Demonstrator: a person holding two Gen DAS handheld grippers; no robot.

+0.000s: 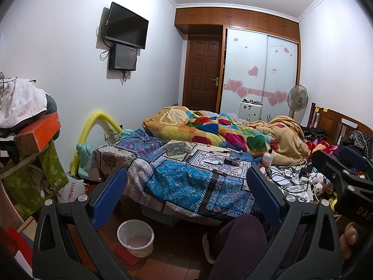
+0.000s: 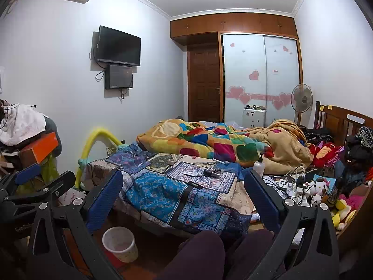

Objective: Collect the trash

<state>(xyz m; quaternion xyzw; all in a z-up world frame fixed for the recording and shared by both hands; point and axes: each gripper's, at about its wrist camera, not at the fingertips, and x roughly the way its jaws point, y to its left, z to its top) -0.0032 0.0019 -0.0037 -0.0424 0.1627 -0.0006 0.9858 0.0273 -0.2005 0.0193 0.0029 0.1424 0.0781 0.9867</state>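
Note:
A white waste bin (image 1: 135, 237) stands on the floor by the bed's near corner; it also shows in the right wrist view (image 2: 119, 244). Small items lie on the patterned bedspread: a tape roll (image 1: 188, 149), a flat wrapper and dark tube (image 1: 229, 161), seen too in the right wrist view (image 2: 211, 172). My left gripper (image 1: 186, 193) is open and empty, held above the floor before the bed. My right gripper (image 2: 184, 193) is open and empty, beside it to the right. The left gripper shows at the left edge of the right wrist view (image 2: 25, 177).
A crumpled colourful blanket (image 1: 219, 130) covers the far bed. A white pump bottle (image 1: 268, 157), cables and chargers (image 1: 293, 177) and plush toys (image 2: 326, 186) crowd the right side. Boxes and bags (image 1: 35, 151) pile up at left. My knees (image 2: 202, 252) are below.

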